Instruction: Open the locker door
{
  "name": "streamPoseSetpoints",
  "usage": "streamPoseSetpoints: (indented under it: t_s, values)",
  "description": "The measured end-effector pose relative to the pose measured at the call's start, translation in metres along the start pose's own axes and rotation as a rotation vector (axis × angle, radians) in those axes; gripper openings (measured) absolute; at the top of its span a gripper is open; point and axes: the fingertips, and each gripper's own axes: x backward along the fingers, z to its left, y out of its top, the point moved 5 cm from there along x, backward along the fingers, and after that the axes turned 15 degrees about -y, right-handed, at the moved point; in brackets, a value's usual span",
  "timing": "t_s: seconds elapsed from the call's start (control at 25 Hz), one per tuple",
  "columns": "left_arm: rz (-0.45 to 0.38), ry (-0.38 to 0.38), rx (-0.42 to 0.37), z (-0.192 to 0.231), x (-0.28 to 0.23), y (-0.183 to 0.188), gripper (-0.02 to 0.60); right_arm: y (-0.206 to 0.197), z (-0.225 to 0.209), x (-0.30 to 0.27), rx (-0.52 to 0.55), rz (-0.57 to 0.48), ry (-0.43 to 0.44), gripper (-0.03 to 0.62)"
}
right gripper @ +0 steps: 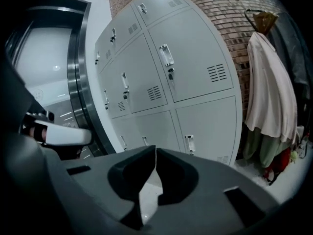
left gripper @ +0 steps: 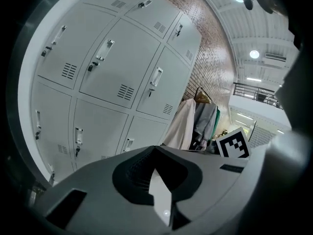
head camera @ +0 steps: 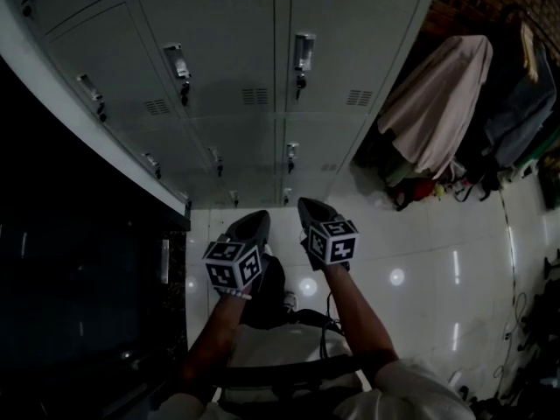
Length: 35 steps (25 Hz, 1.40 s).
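Two claws, left gripper (head camera: 256,220) and right gripper (head camera: 312,206), are closed tight and hold nothing, well short of the lockers (head camera: 219,24). Every locker door (head camera: 350,33) is shut. It is best to pick one handle (head camera: 303,52), open a claw, then grab it square. I count three columns of doors and one pale coat (head camera: 437,103) beside the lockers.

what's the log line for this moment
left gripper: shut, empty | right gripper: shut, empty | locker doors: closed, untouched

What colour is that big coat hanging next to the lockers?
Pale beige; the coat shows best in the right gripper view.
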Motion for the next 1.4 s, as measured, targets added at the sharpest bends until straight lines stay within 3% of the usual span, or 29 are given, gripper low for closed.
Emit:
streamPoseSetpoints:
  t_s: [0.16, 0.48, 0.68, 0.96, 1.4]
  values:
    - [0.016, -0.004, 0.019, 0.034, -0.028, 0.002, -0.002, 0.0, -0.015, -0.05, -0.012, 0.006, -0.049, 0.038]
    - [0.071, -0.048, 0.071, 0.086, -0.08, 0.009, -0.002, -0.004, -0.037, -0.15, 0.025, 0.02, -0.108, 0.173]
    - [0.104, -0.051, 0.089, 0.112, -0.105, 0.01, -0.002, -0.024, -0.045, -0.209, 0.066, 0.103, -0.136, 0.2]
    - [0.14, -0.052, 0.109, 0.138, -0.124, 0.009, -0.002, -0.037, -0.055, -0.266, 0.035, 0.146, -0.197, 0.211]
    - [0.188, -0.037, 0.147, 0.155, -0.119, -0.005, -0.002, -0.047, -0.056, -0.301, 0.125, 0.141, -0.165, 0.227]
